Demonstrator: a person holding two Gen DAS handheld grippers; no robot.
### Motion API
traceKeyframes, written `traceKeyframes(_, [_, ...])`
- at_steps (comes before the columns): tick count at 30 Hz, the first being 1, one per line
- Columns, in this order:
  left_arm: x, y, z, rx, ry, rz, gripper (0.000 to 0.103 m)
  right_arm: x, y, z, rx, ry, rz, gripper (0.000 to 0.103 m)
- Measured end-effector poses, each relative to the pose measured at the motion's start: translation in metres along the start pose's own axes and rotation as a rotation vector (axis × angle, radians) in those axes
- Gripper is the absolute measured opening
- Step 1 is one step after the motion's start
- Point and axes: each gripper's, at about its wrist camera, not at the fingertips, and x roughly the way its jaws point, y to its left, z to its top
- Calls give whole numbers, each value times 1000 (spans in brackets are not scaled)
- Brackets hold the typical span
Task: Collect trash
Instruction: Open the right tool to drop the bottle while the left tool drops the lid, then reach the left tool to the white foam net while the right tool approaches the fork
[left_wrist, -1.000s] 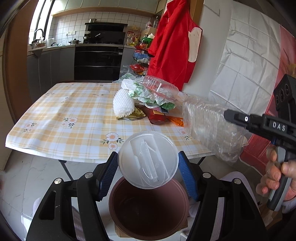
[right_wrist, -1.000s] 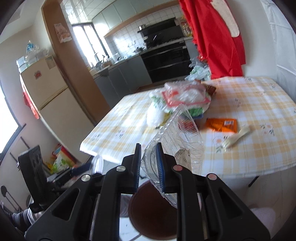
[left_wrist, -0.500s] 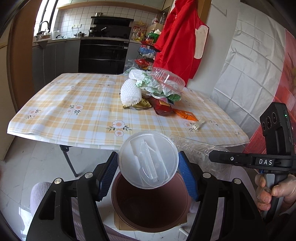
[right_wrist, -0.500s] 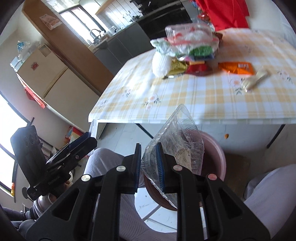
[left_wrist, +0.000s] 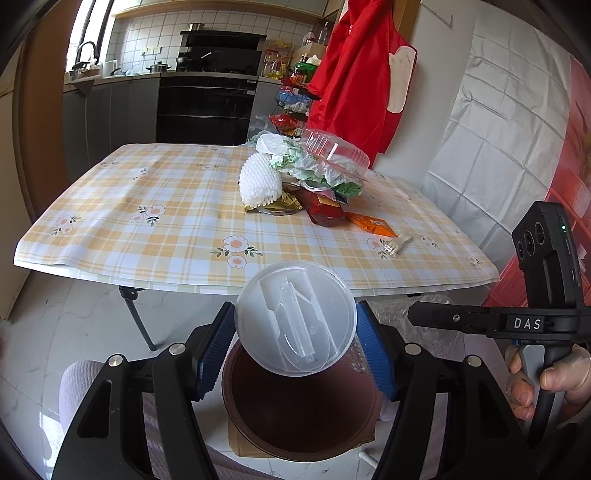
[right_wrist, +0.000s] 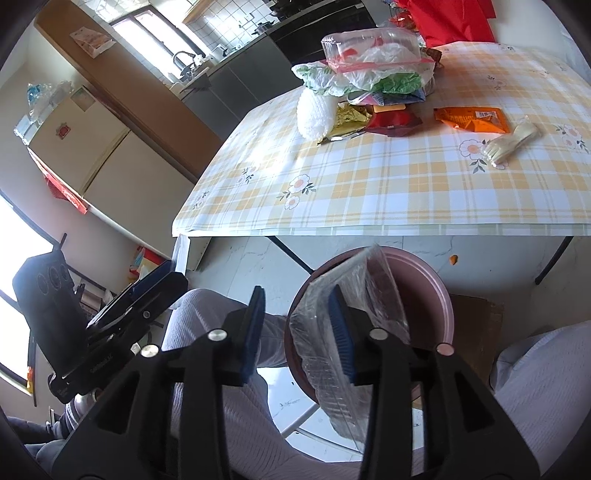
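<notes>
Kitchen light falls on a checked table (left_wrist: 155, 229) as we hold a round clear lid (left_wrist: 295, 317) above the brown bin (left_wrist: 299, 406), clamped between the left gripper (left_wrist: 295, 334) pads. Our right gripper (right_wrist: 297, 328) stands parted, a clear clamshell tray (right_wrist: 354, 317) leaning on one finger over the bin. We judge both are at the drop stage; wrappers (right_wrist: 471, 119) await on the table.
</notes>
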Motion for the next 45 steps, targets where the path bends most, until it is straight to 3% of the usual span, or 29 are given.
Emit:
traceKeyframes(4, [0, 0, 0, -5, 3, 2, 64, 8, 8, 5, -65, 6, -30, 61])
traceKeyframes(8, [0, 1, 0, -11, 2, 4, 64, 19, 8, 13, -54, 24, -52, 61])
traceKeyframes(10, [0, 2, -1, -10, 4, 5, 64, 15, 12, 14, -76, -1, -84, 76])
traceKeyframes(13, [1, 2, -2, -9, 8, 3, 64, 0, 19, 12, -124, -106, -215, 97])
traceKeyframes(16, [0, 1, -2, -8, 5, 1, 65, -20, 18, 11, -108, -249, -312, 97])
traceKeyframes(20, [2, -3, -3, 7, 12, 1, 65, -36, 9, 6, -62, -353, -365, 97])
traceKeyframes(30, [12, -15, -8, 56, 37, -12, 65, -38, 0, 3, -29, -362, -380, 97])
traceKeyframes(36, [18, -16, -2, 68, 1, -37, 65, -39, 0, 2, -22, -371, -381, 97])
traceKeyframes(38, [23, -16, 3, 64, -23, -41, 72, -40, -1, 2, -19, -381, -389, 97])
traceKeyframes(40, [26, -13, 7, 35, -48, -50, 91, -42, -2, 2, -17, -392, -398, 97])
traceKeyframes(45, [21, -8, 3, 9, -75, -1, 96, -43, -8, 1, 4, -387, -408, 97])
